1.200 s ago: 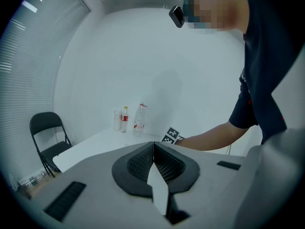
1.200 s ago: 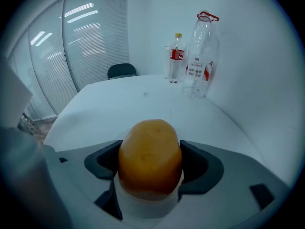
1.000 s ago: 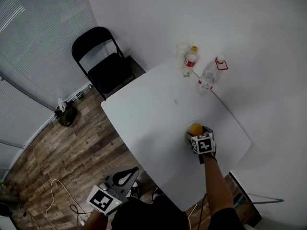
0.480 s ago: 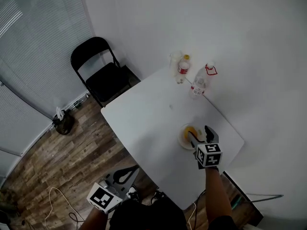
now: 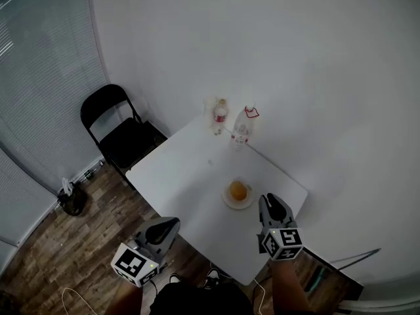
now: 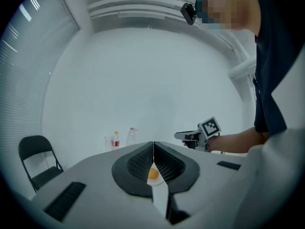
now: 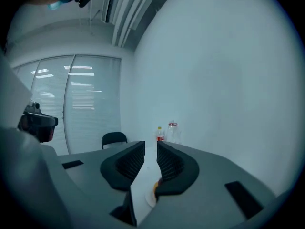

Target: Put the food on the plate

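An orange round food item [image 5: 237, 190] lies on a small white plate [image 5: 228, 201] on the white table [image 5: 184, 169]. My right gripper [image 5: 272, 202] hovers off the table's near right edge, a short way back from the plate. Its jaws are closing with a narrow gap left and nothing between them. In the right gripper view [image 7: 150, 145] the food [image 7: 155, 187] and plate [image 7: 149, 198] peek out below the jaws. My left gripper [image 5: 168, 226] hangs below the table's near edge, shut and empty. In its own view [image 6: 153, 144] the food [image 6: 152, 173] shows behind the jaws.
Two plastic bottles [image 5: 220, 113] [image 5: 243, 125] and a clear cup [image 5: 210, 106] stand at the table's far corner by the wall. A black folding chair [image 5: 121, 126] stands to the left on the wood floor.
My right gripper has drawn back from the plate toward me and narrowed its jaws; the food stays on the plate. The head view has pulled back and up.
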The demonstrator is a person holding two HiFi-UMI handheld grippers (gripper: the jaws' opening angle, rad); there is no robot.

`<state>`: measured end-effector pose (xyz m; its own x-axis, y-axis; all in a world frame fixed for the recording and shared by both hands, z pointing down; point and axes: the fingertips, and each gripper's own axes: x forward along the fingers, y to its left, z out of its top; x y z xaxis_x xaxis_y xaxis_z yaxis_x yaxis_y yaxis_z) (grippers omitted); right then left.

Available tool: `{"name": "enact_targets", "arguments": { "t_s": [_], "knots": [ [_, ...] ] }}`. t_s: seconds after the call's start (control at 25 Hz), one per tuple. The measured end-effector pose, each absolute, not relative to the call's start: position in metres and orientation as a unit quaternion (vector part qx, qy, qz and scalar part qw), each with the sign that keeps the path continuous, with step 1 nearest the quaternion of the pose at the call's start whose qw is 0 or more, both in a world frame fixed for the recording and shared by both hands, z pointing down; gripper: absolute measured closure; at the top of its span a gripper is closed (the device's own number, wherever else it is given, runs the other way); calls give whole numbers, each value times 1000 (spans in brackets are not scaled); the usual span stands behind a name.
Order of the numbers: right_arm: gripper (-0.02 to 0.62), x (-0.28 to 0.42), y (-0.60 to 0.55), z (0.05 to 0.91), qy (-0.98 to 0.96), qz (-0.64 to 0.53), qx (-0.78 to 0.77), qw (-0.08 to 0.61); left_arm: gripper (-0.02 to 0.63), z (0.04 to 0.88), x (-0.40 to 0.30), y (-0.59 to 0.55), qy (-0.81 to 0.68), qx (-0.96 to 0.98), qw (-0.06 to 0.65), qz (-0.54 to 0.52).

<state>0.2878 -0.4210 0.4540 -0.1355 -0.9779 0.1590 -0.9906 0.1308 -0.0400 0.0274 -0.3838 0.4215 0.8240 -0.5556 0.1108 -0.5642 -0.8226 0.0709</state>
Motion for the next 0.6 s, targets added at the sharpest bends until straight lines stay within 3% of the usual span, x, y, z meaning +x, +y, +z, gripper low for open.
{"name": "enact_targets", "arguments": {
  "t_s": [0.16,0.6],
  "knots": [
    [552,283,-376,417,-743,49,667,15,583,395,21,-375,-289,956,37,23],
    [569,233,-306,343,-762,-29,646,5,583,361,21,-350,-266,964,15,-11]
  ]
}}
